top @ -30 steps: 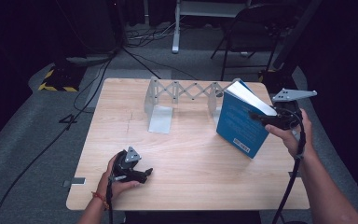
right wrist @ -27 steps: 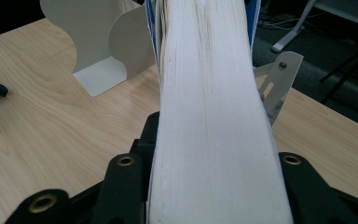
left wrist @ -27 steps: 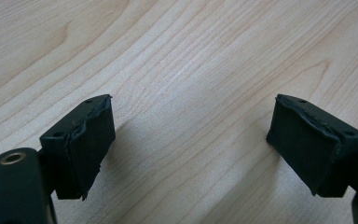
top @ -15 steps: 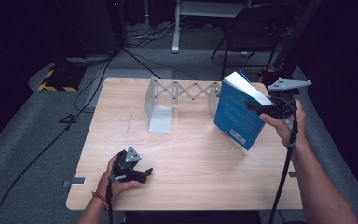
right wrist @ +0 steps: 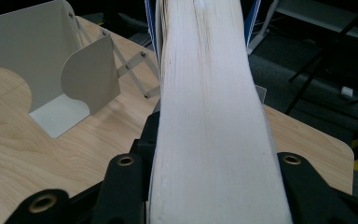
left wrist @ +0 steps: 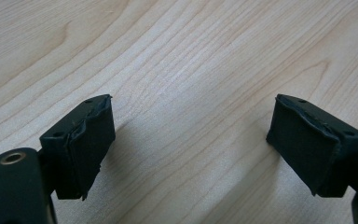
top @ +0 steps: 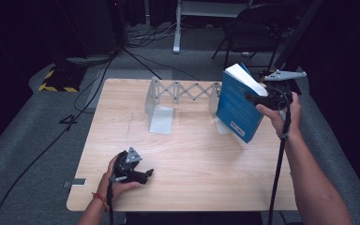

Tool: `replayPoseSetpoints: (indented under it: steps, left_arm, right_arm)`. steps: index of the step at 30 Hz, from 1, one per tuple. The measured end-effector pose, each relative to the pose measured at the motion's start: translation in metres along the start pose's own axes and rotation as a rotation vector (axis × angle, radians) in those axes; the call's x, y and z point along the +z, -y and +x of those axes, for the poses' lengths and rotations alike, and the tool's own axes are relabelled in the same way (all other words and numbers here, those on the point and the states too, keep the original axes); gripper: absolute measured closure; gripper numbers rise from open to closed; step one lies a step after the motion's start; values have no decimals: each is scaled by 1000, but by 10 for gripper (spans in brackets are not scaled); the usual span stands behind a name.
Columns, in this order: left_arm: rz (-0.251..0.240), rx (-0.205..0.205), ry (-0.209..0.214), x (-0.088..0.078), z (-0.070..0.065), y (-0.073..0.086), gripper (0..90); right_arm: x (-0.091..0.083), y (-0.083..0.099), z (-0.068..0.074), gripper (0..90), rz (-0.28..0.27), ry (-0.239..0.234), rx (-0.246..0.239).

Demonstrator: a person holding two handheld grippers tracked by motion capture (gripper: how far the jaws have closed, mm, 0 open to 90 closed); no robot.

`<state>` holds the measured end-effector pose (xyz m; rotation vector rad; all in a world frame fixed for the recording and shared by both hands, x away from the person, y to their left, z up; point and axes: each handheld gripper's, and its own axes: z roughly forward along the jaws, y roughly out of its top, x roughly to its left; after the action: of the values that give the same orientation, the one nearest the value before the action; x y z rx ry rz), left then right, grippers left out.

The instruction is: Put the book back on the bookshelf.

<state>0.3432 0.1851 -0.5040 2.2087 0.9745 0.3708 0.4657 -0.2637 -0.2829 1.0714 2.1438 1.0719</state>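
One table (top: pixel 192 154) carries my work. Near its right edge, my right gripper (top: pixel 262 99) pinches the blue book (top: pixel 238 105), tilted, page edges between my jaws. My left gripper (top: pixel 138 174), jaws spread, rests near the front edge.

Bare table (top: pixel 206 159) in front; bookend rack (top: pixel 180 96) blocks the back.

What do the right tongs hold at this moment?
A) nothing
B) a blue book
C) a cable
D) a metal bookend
B: the right tongs are shut on the blue book, and the right gripper view shows its page edge clamped between the jaws.
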Motion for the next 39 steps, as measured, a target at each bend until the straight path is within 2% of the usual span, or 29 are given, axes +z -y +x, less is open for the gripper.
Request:
replayPoseSetpoints:
  steps: [9, 16, 29, 39]
  left_arm:
    - [0, 0, 0, 0, 0, 0, 147]
    - [0, 0, 0, 0, 0, 0, 147]
    - [-1, 0, 0, 0, 0, 0, 147]
    - [0, 0, 0, 0, 0, 0, 147]
  right_arm:
    - [20, -7, -2, 611, 7, 38, 28]
    - [31, -4, -7, 611, 7, 74, 55]
    - [41, 8, -18, 610, 0, 124, 101]
    - [45, 13, -16, 609, -9, 129, 105]
